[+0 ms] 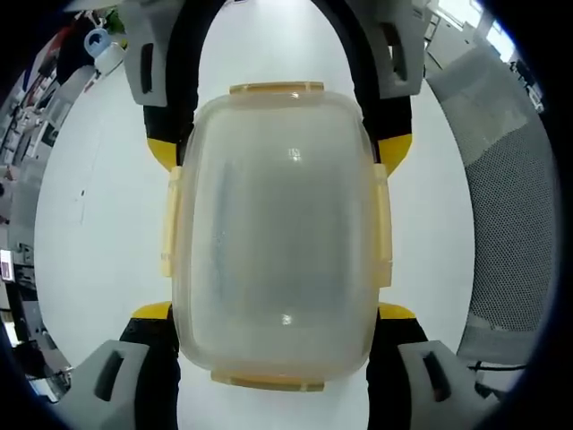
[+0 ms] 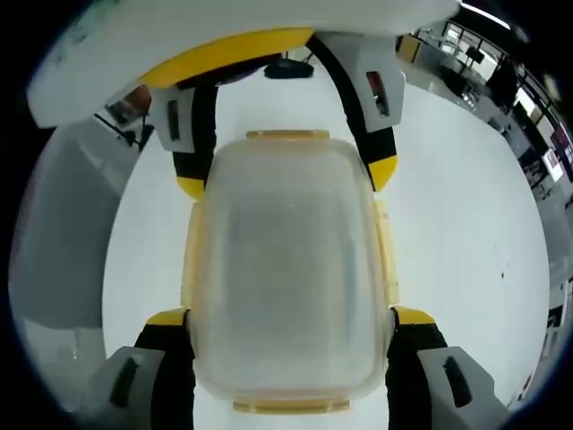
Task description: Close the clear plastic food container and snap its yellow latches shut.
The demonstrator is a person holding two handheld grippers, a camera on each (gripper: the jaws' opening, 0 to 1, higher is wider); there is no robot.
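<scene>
A clear plastic food container point(image 1: 273, 242) lies lid-up on the white table point(image 1: 98, 224), its lid resting on it. Pale yellow latches sit on all four sides, such as the far latch point(image 1: 276, 89) and the right-side latch point(image 1: 383, 224); whether they are snapped down I cannot tell. My left gripper point(image 1: 275, 312) straddles the near end, yellow-tipped jaws against both long sides. My right gripper point(image 1: 279, 150) faces it from the far end, jaws also against the sides. In the right gripper view the container point(image 2: 286, 269) sits between the right gripper point(image 2: 291, 315) and the left gripper point(image 2: 286, 179).
A grey mesh chair point(image 1: 510, 206) stands beyond the table edge on the right of the left gripper view and shows as the chair point(image 2: 63, 224) in the right gripper view. Cluttered shelves point(image 1: 36, 107) lie far left; office desks point(image 2: 501, 81) are in the background.
</scene>
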